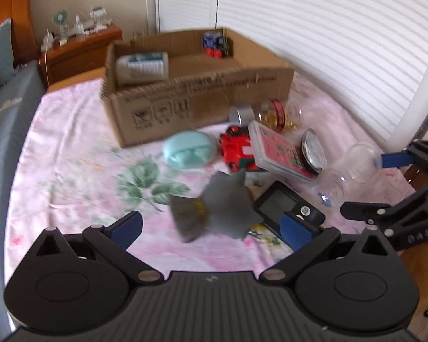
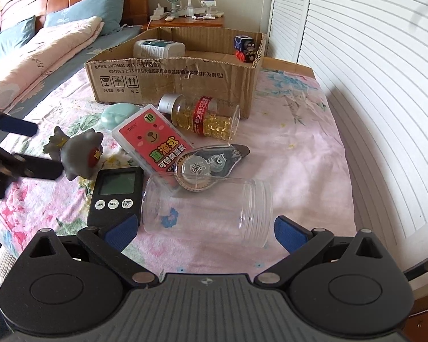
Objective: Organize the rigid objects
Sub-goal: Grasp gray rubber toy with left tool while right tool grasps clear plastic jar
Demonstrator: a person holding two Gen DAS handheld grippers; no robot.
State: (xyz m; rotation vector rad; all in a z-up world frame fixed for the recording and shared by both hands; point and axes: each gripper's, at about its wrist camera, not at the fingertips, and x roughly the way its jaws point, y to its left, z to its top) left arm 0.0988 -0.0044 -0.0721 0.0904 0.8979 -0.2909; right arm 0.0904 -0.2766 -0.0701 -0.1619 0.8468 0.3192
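Clear jar on its side between wide right tongs, grey toy just ahead of left tongs — also wide.

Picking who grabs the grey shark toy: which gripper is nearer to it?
Left. The left gripper has its open jaws on either side of the shark toy. The right gripper frames the clear jar, off to the toy's right.

Bare sheet lies right of the clutter; cardboard box blocks behind.
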